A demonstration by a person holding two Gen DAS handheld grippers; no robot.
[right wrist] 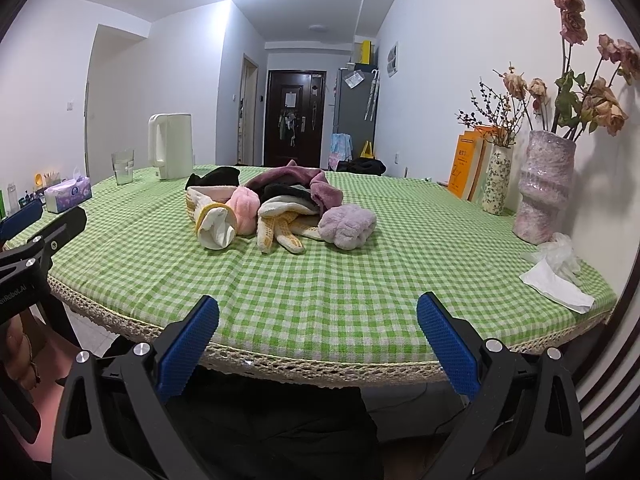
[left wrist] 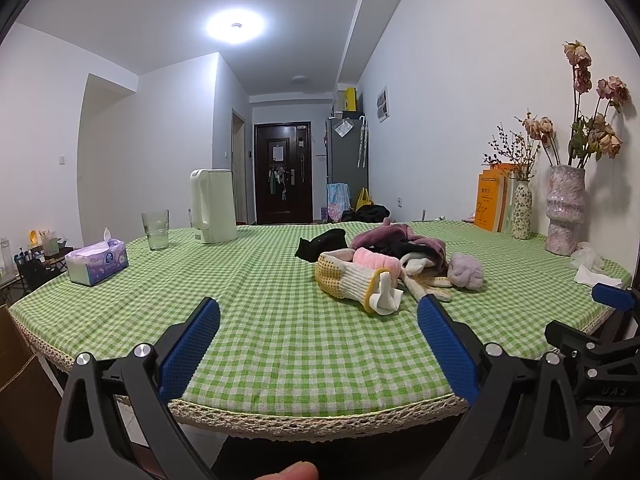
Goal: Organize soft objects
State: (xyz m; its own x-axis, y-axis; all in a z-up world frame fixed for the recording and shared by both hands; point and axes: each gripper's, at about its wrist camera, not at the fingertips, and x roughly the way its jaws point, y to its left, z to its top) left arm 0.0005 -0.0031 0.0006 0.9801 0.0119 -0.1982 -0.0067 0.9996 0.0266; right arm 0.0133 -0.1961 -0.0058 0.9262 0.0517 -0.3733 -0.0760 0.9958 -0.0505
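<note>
A heap of soft things lies mid-table on the green checked cloth [left wrist: 260,320] [right wrist: 360,280]: a yellow-and-white knit glove [left wrist: 352,282] [right wrist: 278,230], a pink fluffy piece [left wrist: 380,262] [right wrist: 244,206], a lilac fluffy piece [left wrist: 466,270] [right wrist: 348,224], a mauve garment [left wrist: 400,236] [right wrist: 296,180] and a black sock [left wrist: 322,244] [right wrist: 218,176]. My left gripper [left wrist: 318,312] hovers open over the table's near edge, short of the heap. My right gripper [right wrist: 318,312] is open too, at the front edge, with nothing between its fingers.
At the left stand a tissue box [left wrist: 96,260], a glass [left wrist: 155,230] and a pale kettle [left wrist: 212,206]. Along the right wall are orange books [right wrist: 468,168], two vases with dried flowers [right wrist: 542,188] and a crumpled white tissue [right wrist: 556,276].
</note>
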